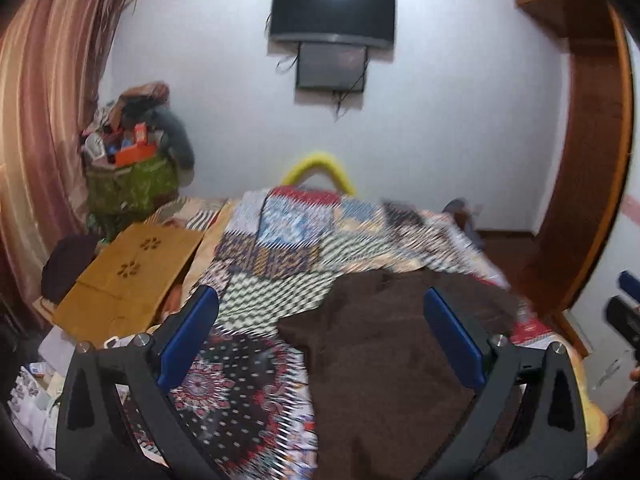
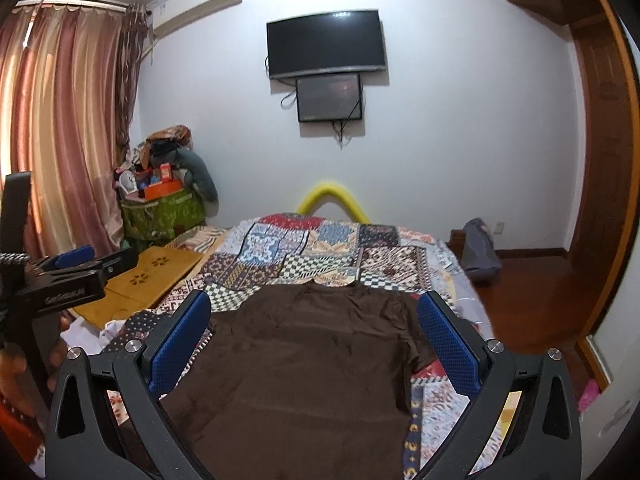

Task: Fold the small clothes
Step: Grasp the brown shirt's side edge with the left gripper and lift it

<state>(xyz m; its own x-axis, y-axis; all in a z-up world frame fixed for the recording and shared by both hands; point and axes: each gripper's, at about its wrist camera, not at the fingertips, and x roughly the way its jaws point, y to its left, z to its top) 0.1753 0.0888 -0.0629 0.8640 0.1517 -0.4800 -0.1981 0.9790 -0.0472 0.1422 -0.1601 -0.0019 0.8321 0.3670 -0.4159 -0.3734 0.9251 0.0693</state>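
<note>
Brown shirt [image 2: 304,360] lies flat on the patchwork quilt [image 2: 320,248] — soft, light, floppy. Left gripper [image 1: 320,332] and right gripper [image 2: 314,336] hover wide open, empty — I'd pinch a sleeve edge.

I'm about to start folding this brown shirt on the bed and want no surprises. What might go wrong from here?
The brown shirt lies wrinkled on the patchwork quilt, so a pinch might catch the quilt too. Both the left gripper and the right gripper are open and hold nothing; uneven grabs may skew the fold.
</note>
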